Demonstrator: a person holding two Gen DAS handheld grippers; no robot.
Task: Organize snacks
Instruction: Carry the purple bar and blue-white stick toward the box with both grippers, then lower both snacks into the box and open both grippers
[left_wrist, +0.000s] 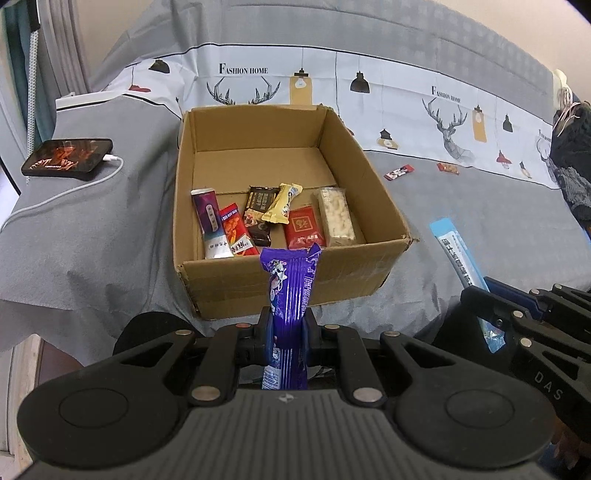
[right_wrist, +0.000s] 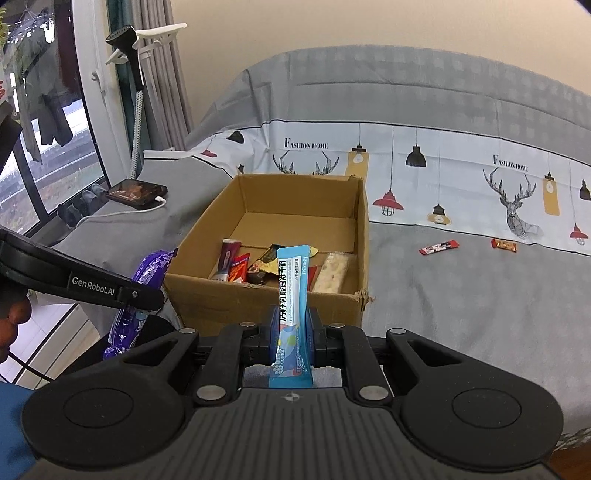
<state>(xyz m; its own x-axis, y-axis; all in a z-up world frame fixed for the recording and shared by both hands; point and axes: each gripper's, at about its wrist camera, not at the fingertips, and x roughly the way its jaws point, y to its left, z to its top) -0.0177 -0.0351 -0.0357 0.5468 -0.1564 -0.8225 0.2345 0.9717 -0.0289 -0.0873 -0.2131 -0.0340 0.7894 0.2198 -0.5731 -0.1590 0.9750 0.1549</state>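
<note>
the left tool (left_wrist: 287, 328) is closed on a purple snack packet (left_wrist: 290, 295), which stands up between its fingers just in front of the near wall of the cardboard box (left_wrist: 295, 280). the right tool (right_wrist: 292, 328) is closed on a light blue snack stick (right_wrist: 291, 295), also upright and before the same near wall. the two tools are side by side, close to each other; in the right wrist view the left one comes in from the left edge with the purple packet.

the box is open and sits on a bed covered with a grey sheet (left_wrist: 92, 236) that has a white band of printed lamps and deer. inside, along the near side, lie a purple and white stick (left_wrist: 210, 225), a red packet (left_wrist: 236, 232), a dark chocolate wrapper (left_wrist: 260, 210), a yellow wrapper (left_wrist: 282, 203), a flat red pack (left_wrist: 304, 230) and a pale rice bar (left_wrist: 336, 216). the back half of the box floor is bare.

on the sheet to the right of the box, well apart from it, lie two small snacks: a red and black one (left_wrist: 398, 171) and an orange-red one (left_wrist: 447, 168). to the left, a phone (left_wrist: 66, 157) rests with a white cable (left_wrist: 74, 192) plugged in.
</note>
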